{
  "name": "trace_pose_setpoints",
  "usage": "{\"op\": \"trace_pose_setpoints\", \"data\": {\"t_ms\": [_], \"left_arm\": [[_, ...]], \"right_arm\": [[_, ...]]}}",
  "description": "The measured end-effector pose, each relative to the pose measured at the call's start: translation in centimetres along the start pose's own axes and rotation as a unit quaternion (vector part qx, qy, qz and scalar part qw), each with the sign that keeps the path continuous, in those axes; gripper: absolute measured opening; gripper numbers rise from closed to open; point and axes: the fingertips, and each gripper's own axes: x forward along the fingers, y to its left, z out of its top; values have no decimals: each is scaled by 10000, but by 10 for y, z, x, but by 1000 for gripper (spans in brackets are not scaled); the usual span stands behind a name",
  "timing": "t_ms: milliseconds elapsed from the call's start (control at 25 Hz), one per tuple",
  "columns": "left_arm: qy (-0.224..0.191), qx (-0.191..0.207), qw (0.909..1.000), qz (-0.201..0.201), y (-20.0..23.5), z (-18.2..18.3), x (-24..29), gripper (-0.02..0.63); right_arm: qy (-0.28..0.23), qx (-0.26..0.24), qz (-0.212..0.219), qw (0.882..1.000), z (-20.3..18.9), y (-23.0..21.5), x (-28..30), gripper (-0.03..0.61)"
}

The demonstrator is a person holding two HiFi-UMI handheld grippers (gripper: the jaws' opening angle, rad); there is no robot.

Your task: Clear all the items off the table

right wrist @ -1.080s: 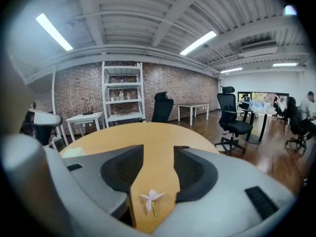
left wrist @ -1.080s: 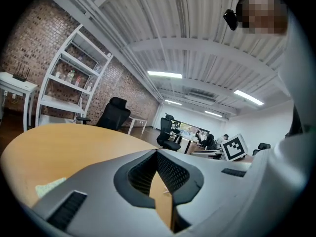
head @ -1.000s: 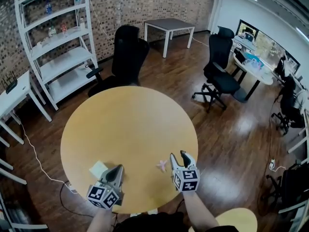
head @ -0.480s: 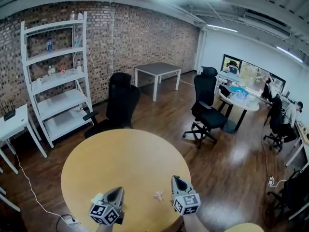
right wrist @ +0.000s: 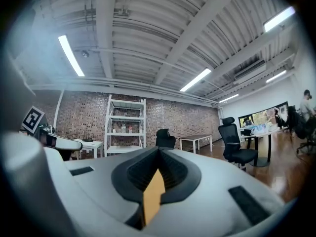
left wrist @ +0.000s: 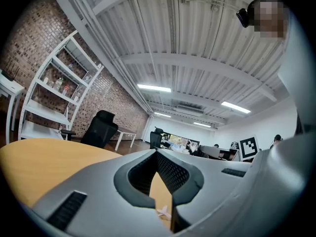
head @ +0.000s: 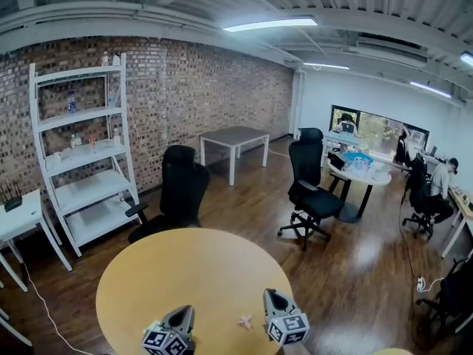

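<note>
A small pink item [head: 244, 321] lies on the round wooden table [head: 177, 272] near its front edge, between my two grippers. In the left gripper view the pink item [left wrist: 163, 212] shows through the gap below the jaws. My left gripper [head: 185, 310] hovers to its left, tips together and holding nothing. My right gripper [head: 269, 294] hovers just to its right, also shut and empty. Both point out across the table, roughly level. Seen from its own camera, the left gripper [left wrist: 157, 152] has its tips meeting; the right gripper [right wrist: 159, 149] looks the same, with only tabletop [right wrist: 154, 191] behind.
A black office chair [head: 181, 191] stands at the table's far side, with a white shelf unit [head: 81, 154] by the brick wall behind it. Another black chair [head: 310, 194] and a small grey table [head: 235, 139] stand further back. Desks with people sit at the right.
The head view has tilted up, showing more room and less table. Both grippers have risen. The right jaws went from open to shut. The white box by the left gripper no longer shows.
</note>
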Motion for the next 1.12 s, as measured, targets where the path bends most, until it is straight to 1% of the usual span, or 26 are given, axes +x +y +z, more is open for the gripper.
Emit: {"op": "trace_pose_setpoints", "data": {"t_ms": [200, 360, 560, 760, 1120], "left_arm": [[80, 7, 9999, -79, -7, -7, 1, -9], [100, 28, 9999, -132, -13, -9, 0, -9], [147, 29, 9998, -143, -14, -10, -3, -9], [176, 44, 9998, -124, -17, -14, -4, -9], [128, 68, 9998, -143, -20, -5, 1, -9]], "right_arm": [[153, -252, 35, 9996, -6, 6, -4, 2], [148, -124, 44, 9998, -6, 5, -11, 2], [143, -78, 24, 9999, -9, 5, -15, 1], [179, -131, 37, 9997, -11, 3, -17, 1], [182, -148, 37, 9997, -4, 0, -17, 2]]}}
